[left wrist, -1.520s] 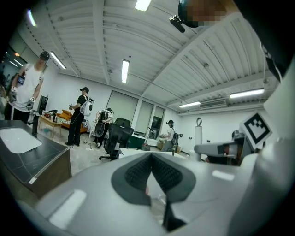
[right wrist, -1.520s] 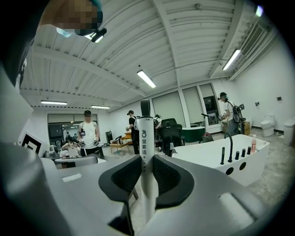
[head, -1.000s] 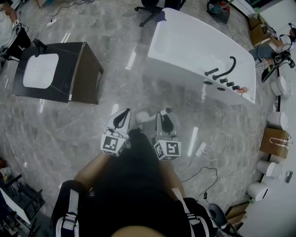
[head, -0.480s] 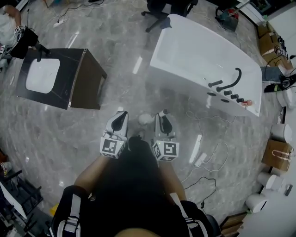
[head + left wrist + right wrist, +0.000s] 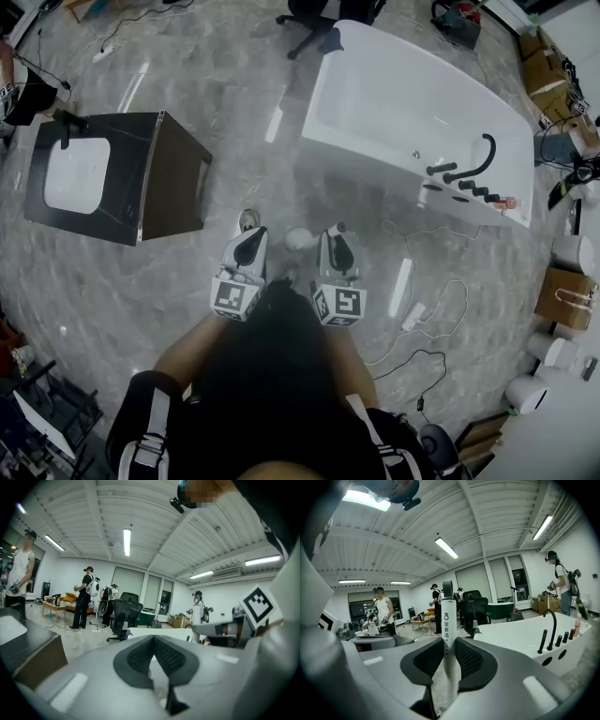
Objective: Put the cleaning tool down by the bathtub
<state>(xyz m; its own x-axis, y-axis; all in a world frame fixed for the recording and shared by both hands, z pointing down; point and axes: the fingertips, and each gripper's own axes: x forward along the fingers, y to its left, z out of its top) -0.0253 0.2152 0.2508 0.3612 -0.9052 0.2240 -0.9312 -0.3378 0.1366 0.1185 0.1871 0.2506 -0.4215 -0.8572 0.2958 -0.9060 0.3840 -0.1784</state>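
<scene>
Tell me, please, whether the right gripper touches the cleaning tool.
Touching. The right gripper view shows the right gripper clamped on the cleaning tool, without any gap.

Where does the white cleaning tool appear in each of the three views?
Head view: cleaning tool at centre, in the right gripper.
Right gripper view: the tool upright at centre, clamped between the tongs.
Left gripper view: cannot be picked out.
Shared landmark: the white bathtub, in all three.

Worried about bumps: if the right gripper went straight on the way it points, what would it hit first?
Probably the near side of the bathtub, though depth is unclear; the tool held in the right gripper would touch first.
</scene>
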